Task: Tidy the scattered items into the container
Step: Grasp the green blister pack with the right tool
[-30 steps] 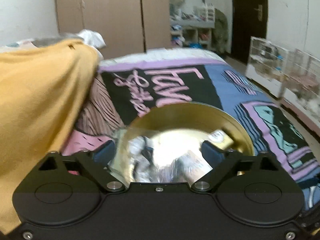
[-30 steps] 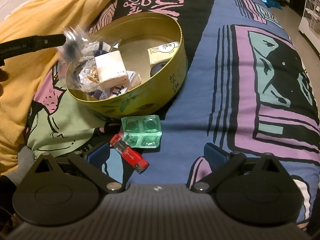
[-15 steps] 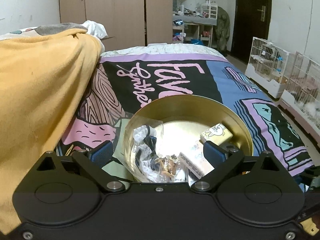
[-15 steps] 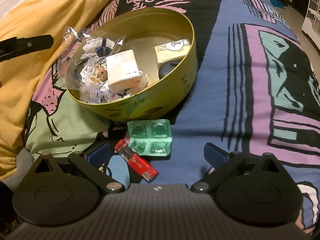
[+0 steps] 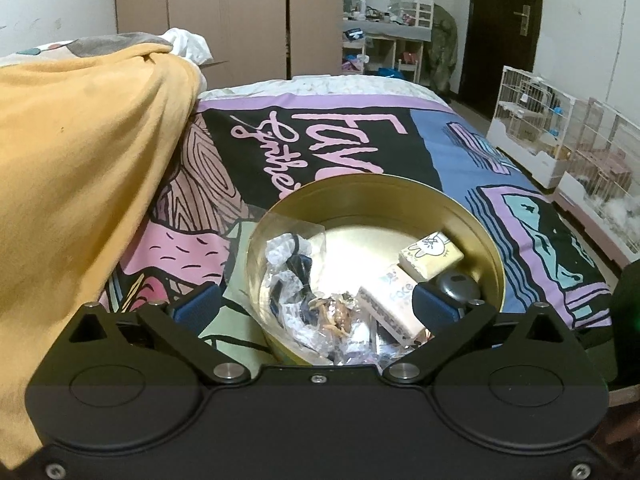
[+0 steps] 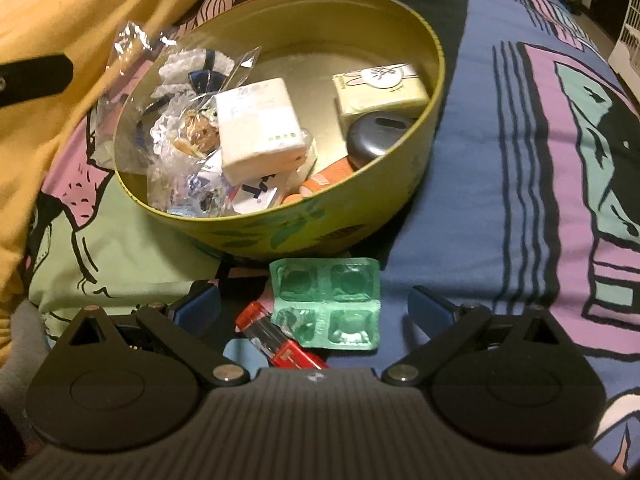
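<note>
Left gripper [image 5: 316, 306] hangs over the round tin [image 6: 434, 80] on the bed [image 6: 480, 200], jaws opening wide and gripping nothing. Right gripper [image 6: 314, 306] hovers with jaws spread, the green blister pack [image 6: 326, 304] and red lighter [image 6: 280, 340] lying loose between them, just beside the tin.

the round tin [image 6: 280, 236] looks like metal, its gold inside glossy. the crinkled clear bag [image 6: 176, 92] in it is shiny plastic film. the green blister pack [image 6: 326, 304] is glossy foil-like plastic, the red lighter [image 6: 276, 340] smooth translucent plastic. the printed bedspread [image 6: 500, 160] and yellow blanket [image 5: 80, 168] are matt cloth.
</note>
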`<control>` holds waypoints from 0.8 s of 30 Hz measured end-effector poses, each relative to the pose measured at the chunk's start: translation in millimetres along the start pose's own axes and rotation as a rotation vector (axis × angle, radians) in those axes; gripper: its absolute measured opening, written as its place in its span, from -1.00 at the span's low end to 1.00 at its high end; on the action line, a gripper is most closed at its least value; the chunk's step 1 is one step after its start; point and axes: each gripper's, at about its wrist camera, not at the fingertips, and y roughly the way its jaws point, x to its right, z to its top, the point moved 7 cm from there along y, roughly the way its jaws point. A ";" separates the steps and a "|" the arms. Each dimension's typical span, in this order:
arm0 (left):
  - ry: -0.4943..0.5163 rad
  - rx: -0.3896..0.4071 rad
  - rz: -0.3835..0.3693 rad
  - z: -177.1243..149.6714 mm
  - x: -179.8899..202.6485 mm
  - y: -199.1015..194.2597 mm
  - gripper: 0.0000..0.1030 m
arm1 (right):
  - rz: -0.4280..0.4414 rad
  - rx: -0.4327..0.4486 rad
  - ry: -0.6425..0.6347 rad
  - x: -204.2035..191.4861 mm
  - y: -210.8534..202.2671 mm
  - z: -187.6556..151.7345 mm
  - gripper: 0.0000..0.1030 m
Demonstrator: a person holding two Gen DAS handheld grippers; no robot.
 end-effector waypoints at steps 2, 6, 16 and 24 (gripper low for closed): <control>-0.008 0.000 0.002 -0.2 -2.1 -0.1 0.99 | -0.020 -0.004 -0.007 -3.3 4.8 0.1 0.98; -0.008 -0.001 0.000 -0.9 -3.1 -0.9 0.99 | -0.053 -0.037 -0.023 -8.1 16.7 -2.3 0.65; 0.017 -0.027 -0.028 -7.2 3.5 0.3 0.99 | -0.047 -0.049 -0.008 -6.7 22.3 -6.3 0.21; 0.023 -0.082 -0.059 -17.4 6.9 3.8 0.99 | 0.032 -0.045 -0.027 -13.8 8.3 -5.6 -0.36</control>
